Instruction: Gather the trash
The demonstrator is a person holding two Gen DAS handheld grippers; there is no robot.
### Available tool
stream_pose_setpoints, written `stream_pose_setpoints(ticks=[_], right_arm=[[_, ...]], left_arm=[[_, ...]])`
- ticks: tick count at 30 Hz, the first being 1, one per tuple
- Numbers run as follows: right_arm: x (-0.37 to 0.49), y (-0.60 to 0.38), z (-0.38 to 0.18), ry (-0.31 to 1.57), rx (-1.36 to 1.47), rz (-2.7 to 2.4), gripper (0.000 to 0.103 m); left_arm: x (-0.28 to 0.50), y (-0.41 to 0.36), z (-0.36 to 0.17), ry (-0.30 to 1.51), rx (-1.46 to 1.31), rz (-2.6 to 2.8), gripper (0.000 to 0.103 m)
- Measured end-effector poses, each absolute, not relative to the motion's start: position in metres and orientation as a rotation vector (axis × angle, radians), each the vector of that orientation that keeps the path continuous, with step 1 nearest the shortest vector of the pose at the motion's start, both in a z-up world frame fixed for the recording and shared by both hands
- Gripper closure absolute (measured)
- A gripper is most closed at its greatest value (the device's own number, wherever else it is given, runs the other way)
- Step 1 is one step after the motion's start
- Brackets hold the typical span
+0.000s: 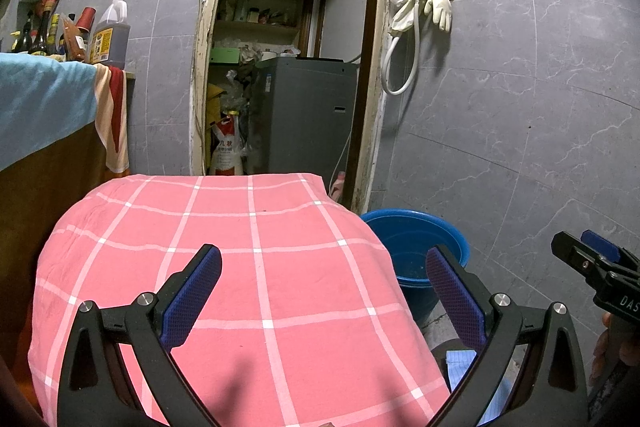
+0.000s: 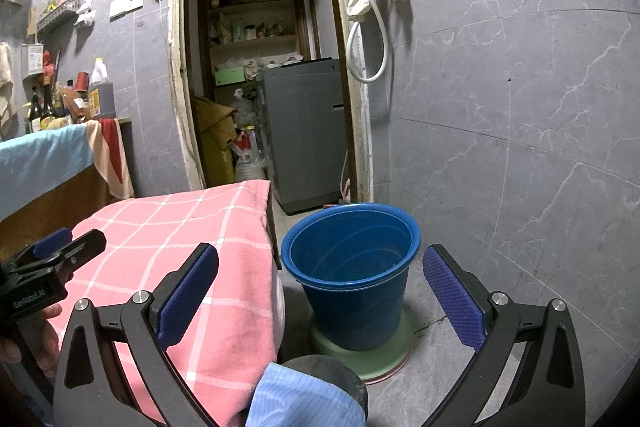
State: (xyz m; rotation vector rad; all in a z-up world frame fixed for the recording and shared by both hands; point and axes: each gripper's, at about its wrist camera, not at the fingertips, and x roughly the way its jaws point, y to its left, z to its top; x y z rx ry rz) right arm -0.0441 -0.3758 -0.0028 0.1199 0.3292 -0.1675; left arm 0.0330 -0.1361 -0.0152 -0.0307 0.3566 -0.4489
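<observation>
A blue plastic bucket [image 2: 352, 267] stands on a green base on the floor, right of a table with a pink checked cloth [image 1: 240, 267]. In the left wrist view the bucket [image 1: 416, 247] sits past the table's right edge. My left gripper [image 1: 324, 267] is open and empty above the cloth. My right gripper [image 2: 320, 267] is open and empty, level with the bucket and in front of it. No trash shows on the cloth. The bucket's bottom looks dark and I cannot tell what lies in it.
A grey tiled wall [image 2: 520, 107] rises at the right. An open doorway leads to a grey washing machine [image 2: 308, 131] and shelves. A counter with a blue cloth [image 1: 40, 99] and bottles stands at the left. My knee in blue fabric [image 2: 304, 399] is below.
</observation>
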Motion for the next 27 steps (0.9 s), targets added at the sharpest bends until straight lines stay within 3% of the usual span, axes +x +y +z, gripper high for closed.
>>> stream_pose_setpoints(ticks=[27], right_arm=[[-0.0435, -0.3736, -0.0035, 0.332, 0.119, -0.167, 0.0]], left_arm=[[0.0318, -0.1359, -0.0198, 0.354, -0.008, -0.431, 0.003]])
